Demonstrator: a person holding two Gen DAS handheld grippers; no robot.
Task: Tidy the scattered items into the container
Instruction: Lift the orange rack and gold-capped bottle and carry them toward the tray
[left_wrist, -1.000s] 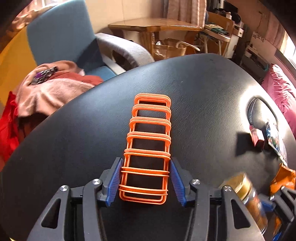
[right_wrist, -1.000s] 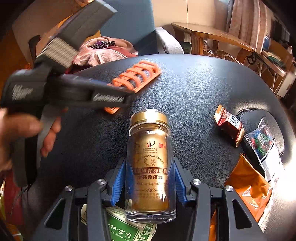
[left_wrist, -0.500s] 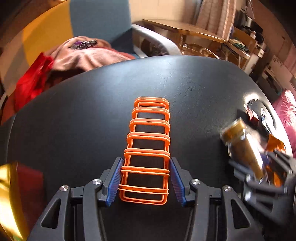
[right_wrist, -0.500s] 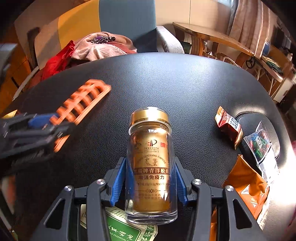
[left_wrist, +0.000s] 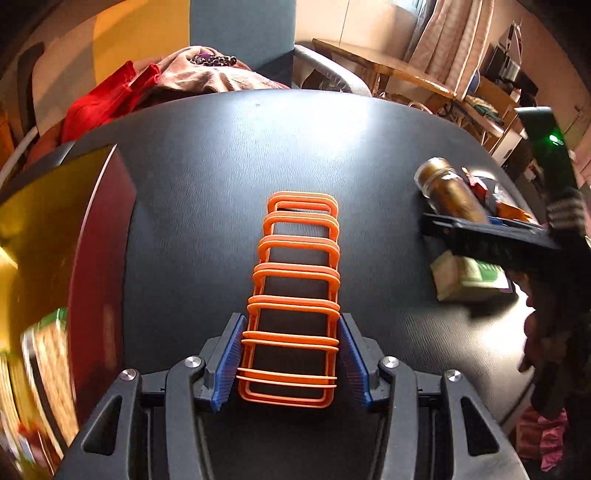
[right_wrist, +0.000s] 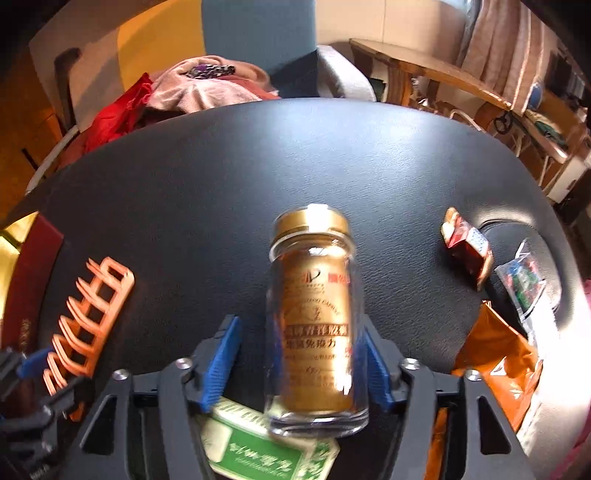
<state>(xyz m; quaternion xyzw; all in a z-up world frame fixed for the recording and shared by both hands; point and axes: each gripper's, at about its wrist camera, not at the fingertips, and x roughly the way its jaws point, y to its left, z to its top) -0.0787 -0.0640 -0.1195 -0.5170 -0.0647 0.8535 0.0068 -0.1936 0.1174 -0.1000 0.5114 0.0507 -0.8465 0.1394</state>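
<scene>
My left gripper (left_wrist: 291, 360) is shut on an orange plastic rack (left_wrist: 297, 280) and holds it above the black table (left_wrist: 207, 177); the rack also shows at the left of the right wrist view (right_wrist: 88, 321). A dark red container with a gold interior (left_wrist: 55, 236) sits at the table's left edge. In the right wrist view my right gripper (right_wrist: 301, 360) has its jaws spread wider than the gold-capped glass jar (right_wrist: 314, 317) between them; a gap shows at the left pad. The jar looks blurred. From the left wrist view the jar (left_wrist: 450, 188) lies in the right gripper.
A green-labelled box (right_wrist: 258, 446) lies under the jar. A red packet (right_wrist: 467, 243), a clear bag of small items (right_wrist: 521, 280) and an orange pouch (right_wrist: 495, 365) lie at the right. An armchair with clothes (right_wrist: 207, 88) stands behind the table.
My left gripper has swung left with the rack, bringing the red and gold container into view. My right gripper's jaws have opened off the jar, which now looks blurred.
</scene>
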